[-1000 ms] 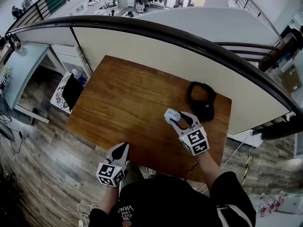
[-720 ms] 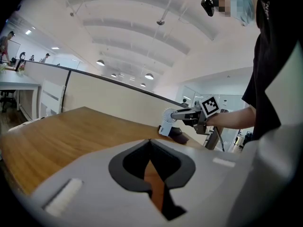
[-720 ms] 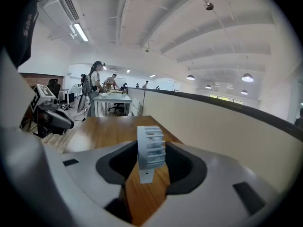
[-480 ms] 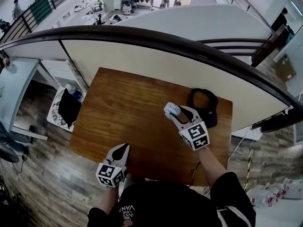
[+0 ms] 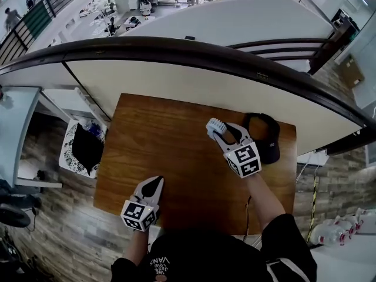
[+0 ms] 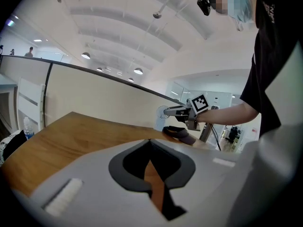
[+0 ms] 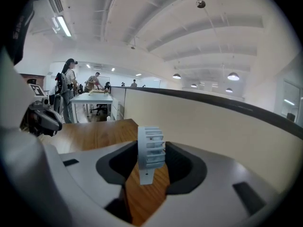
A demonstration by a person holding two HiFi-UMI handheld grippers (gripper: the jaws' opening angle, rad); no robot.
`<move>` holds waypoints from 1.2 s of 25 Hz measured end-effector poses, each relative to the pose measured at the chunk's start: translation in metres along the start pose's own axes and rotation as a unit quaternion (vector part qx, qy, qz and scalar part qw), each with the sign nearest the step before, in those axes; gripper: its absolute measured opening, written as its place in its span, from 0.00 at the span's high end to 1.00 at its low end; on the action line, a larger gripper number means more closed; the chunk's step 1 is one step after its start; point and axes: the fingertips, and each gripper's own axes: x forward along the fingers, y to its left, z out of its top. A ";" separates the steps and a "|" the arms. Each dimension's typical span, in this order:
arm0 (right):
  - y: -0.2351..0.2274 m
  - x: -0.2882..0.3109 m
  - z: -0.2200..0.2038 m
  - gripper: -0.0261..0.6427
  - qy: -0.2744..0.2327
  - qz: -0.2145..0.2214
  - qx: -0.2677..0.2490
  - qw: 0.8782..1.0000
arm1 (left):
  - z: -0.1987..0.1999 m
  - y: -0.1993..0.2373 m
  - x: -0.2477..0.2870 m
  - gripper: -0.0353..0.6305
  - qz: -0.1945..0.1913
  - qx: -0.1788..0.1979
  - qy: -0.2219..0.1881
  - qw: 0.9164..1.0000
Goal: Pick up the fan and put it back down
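I hold the fan (image 5: 215,126) clamped in my right gripper (image 5: 227,133), above the wooden counter (image 5: 164,134). A black cap (image 5: 267,143) lies just beside that gripper. My left gripper (image 5: 154,184) is closed and empty at the counter's near edge.

Overhead onto table (image 5: 170,140) — two low

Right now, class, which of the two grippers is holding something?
The right gripper: its jaws clamp the small white fan above the table. The left gripper is shut on nothing.
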 end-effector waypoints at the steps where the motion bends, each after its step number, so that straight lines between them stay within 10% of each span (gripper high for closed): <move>1: -0.002 0.008 0.000 0.68 0.001 -0.002 0.003 1.000 | 0.000 0.005 0.003 0.93 -0.004 -0.001 0.003 1.000; 30: 0.003 0.186 0.016 0.68 -0.013 0.093 0.011 0.996 | -0.001 0.109 0.045 0.93 -0.020 -0.015 0.039 0.999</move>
